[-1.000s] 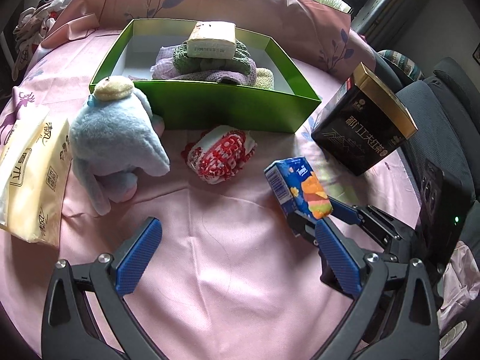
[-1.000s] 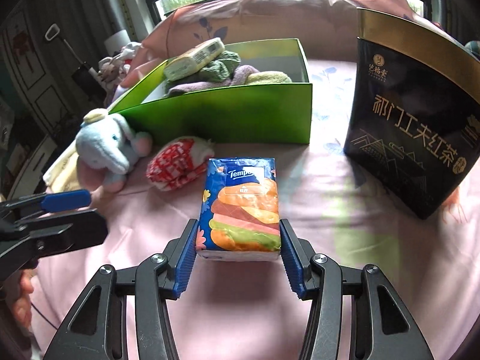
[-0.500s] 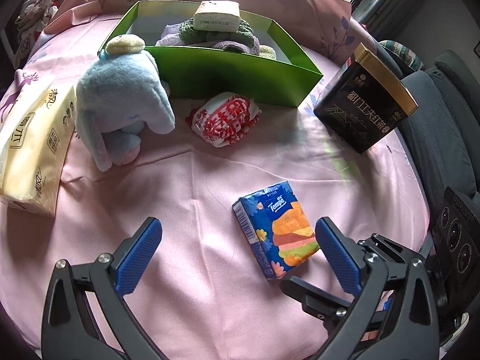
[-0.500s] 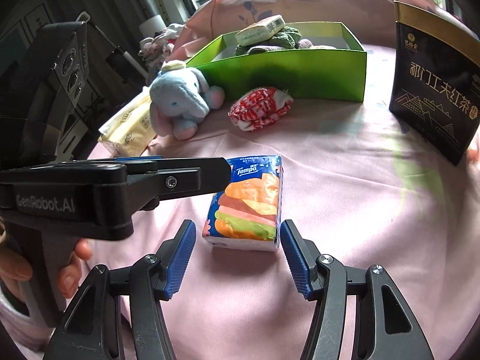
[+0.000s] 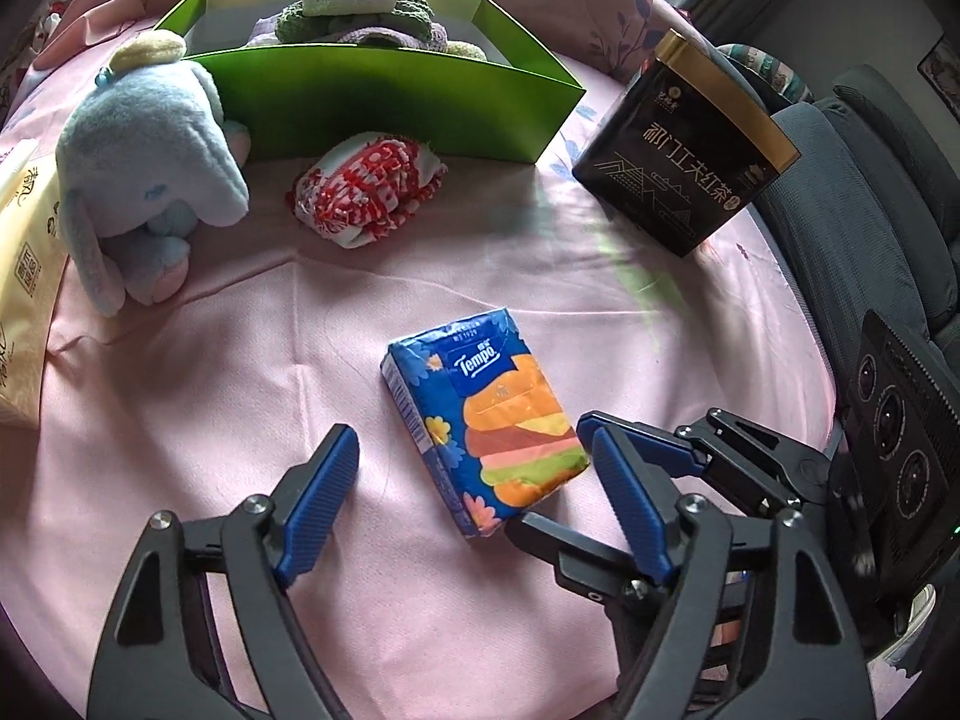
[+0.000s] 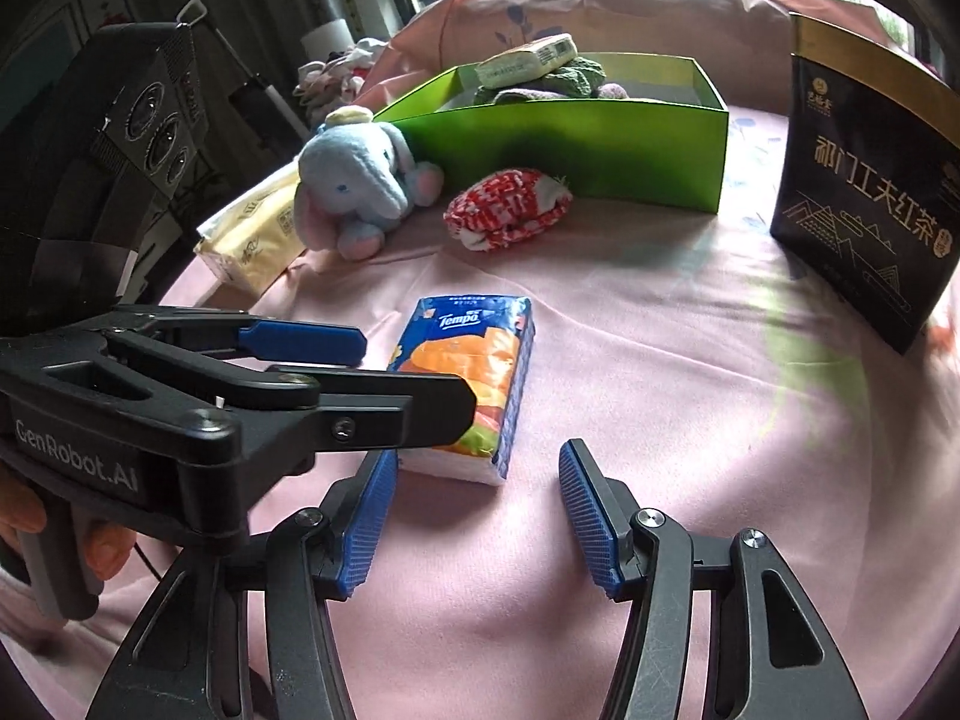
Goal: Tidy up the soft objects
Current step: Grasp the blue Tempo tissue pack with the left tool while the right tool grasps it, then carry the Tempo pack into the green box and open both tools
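Observation:
A blue Tempo tissue pack (image 5: 486, 420) lies flat on the pink cloth; it also shows in the right wrist view (image 6: 474, 384). My left gripper (image 5: 474, 480) is open, its fingers either side of the pack's near end. My right gripper (image 6: 477, 510) is open and empty, just behind the pack. A green box (image 5: 384, 102) at the back holds folded cloths and a small tissue pack. A blue plush elephant (image 5: 150, 168) and a red-white rolled cloth (image 5: 366, 186) lie in front of the box.
A black tea box (image 5: 684, 162) stands at the right. A yellow tissue pack (image 5: 24, 276) lies at the left edge. A dark chair (image 5: 870, 210) is beyond the table's right rim.
My right gripper opened, set the Tempo pack down on the cloth and drew back. My left gripper moved in around the pack.

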Motion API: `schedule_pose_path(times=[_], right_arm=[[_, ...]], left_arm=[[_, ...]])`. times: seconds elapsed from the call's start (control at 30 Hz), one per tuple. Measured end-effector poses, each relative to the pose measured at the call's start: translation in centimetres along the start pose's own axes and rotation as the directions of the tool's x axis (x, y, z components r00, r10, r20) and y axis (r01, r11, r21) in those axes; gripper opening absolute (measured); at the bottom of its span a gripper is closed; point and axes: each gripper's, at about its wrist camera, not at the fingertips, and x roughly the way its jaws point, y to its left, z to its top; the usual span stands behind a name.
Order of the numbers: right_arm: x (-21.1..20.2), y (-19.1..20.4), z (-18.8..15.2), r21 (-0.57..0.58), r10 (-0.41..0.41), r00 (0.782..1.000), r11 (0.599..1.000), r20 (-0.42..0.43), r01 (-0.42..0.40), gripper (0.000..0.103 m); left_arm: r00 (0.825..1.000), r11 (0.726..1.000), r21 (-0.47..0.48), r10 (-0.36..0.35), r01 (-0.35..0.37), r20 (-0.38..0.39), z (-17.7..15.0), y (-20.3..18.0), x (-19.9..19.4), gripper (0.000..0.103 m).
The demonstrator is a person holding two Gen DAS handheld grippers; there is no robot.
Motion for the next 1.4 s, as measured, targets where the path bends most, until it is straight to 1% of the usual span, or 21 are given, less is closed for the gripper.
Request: schedule_pose_path(times=[0.03,0.07,0.13,0.17,0.2,0.43,0.57,0.83,1.1,1.4], right_arm=[[0.2,0.1,0.1,0.001,0.010,1.000,1.000,0.002,-0.010,0.056],[0.4,0.1,0.2,0.003,0.019,1.000,1.000,0.003,-0.019,0.054],[0.6,0.2,0.4,0.001,0.034,0.999,0.999,0.002,-0.034,0.051],[0.7,0.3,0.4,-0.001,0.041,0.999,0.999,0.003,-0.041,0.047],[0.8,0.3,0.4,-0.001,0.048,0.999,0.999,0.002,-0.048,0.044],[0.7,0.6,0.2,-0.014,0.040,0.999,0.999,0.011,-0.040,0.038],[-0.1,1.0,0.2,-0.031,0.034,0.999,0.999,0.035,-0.033,0.038],[-2.6,2.1,1.4,-0.079,-0.001,0.994,0.997,0.114,0.010,0.038],[-4.2,2.7,3.7,-0.119,-0.022,0.983,0.992,0.180,0.044,0.038],[-3.7,2.9,7.5,-0.159,-0.017,0.973,0.986,0.231,0.055,0.038]], left_arm=[[1.000,1.000,-0.016,-0.010,0.010,-0.003,0.0,0.2,0.1,0.061],[1.000,0.999,-0.030,-0.019,0.019,-0.008,0.1,0.5,0.3,0.053],[0.999,0.998,-0.048,-0.041,0.040,-0.013,0.0,0.9,0.3,0.051],[0.999,0.998,-0.047,-0.046,0.046,-0.014,0.1,0.9,0.3,0.048],[0.998,0.997,-0.044,-0.056,0.055,-0.014,0.0,0.9,0.2,0.046],[0.999,0.999,-0.011,-0.044,0.044,-0.004,-0.1,0.7,-0.3,0.045],[0.999,0.999,0.007,-0.048,0.048,0.011,0.1,0.2,-1.0,0.045],[0.995,0.997,0.064,-0.038,0.032,0.088,0.9,-1.5,-3.4,0.045],[0.987,0.995,0.099,-0.031,0.015,0.159,3.1,-2.3,-5.4,0.045],[0.976,0.994,0.108,-0.004,-0.020,0.220,6.2,-1.5,-7.3,0.045]])
